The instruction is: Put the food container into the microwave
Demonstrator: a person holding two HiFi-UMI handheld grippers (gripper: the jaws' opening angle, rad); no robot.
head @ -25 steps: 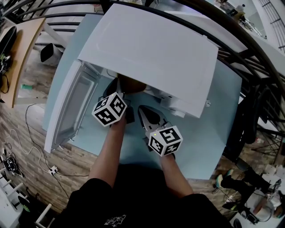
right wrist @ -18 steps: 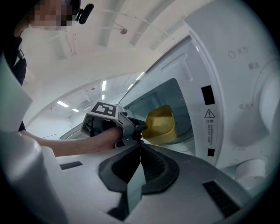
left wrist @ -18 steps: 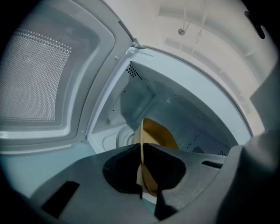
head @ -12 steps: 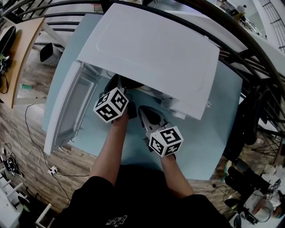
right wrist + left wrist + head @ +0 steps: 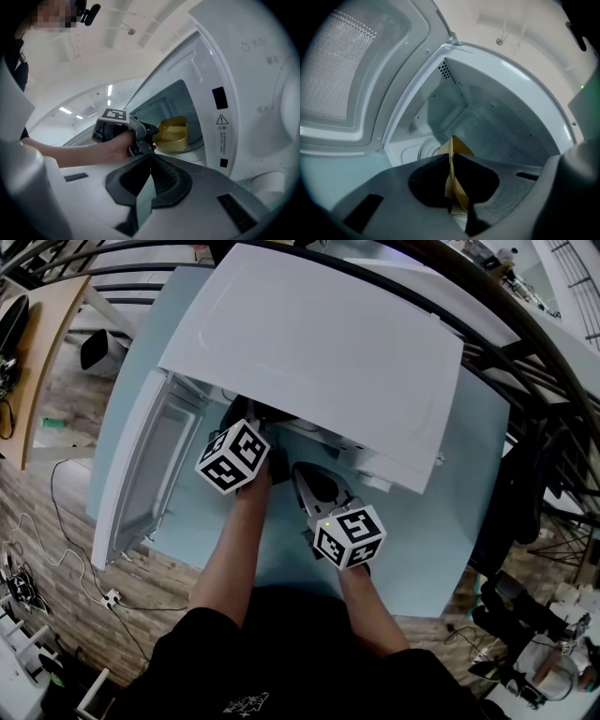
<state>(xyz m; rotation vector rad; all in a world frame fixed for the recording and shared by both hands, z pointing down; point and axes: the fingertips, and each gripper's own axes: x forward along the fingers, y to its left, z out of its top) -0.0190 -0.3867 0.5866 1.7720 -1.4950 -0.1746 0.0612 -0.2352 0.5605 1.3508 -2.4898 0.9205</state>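
The yellow food container [image 5: 172, 135] hangs just inside the white microwave's [image 5: 309, 343] open cavity [image 5: 487, 117], over the glass turntable [image 5: 425, 150]. My left gripper [image 5: 451, 161] is shut on the container's rim [image 5: 454, 180], a thin yellow edge between the jaws. In the head view the left gripper [image 5: 255, 423] reaches under the microwave's top, which hides the container. My right gripper [image 5: 314, 486] rests lower on the table in front of the microwave. In its own view the right gripper [image 5: 150, 173] is shut with nothing in it.
The microwave door [image 5: 150, 465] stands swung open to the left, its mesh window [image 5: 337, 70] beside my left gripper. The control panel [image 5: 262, 93] is at the microwave's right. The light blue table [image 5: 441, 521] extends to the right. Dark railings [image 5: 525, 352] run behind.
My left gripper has moved forward with the container, which now sits under the microwave's top, out of the head view. The right gripper has stayed put.
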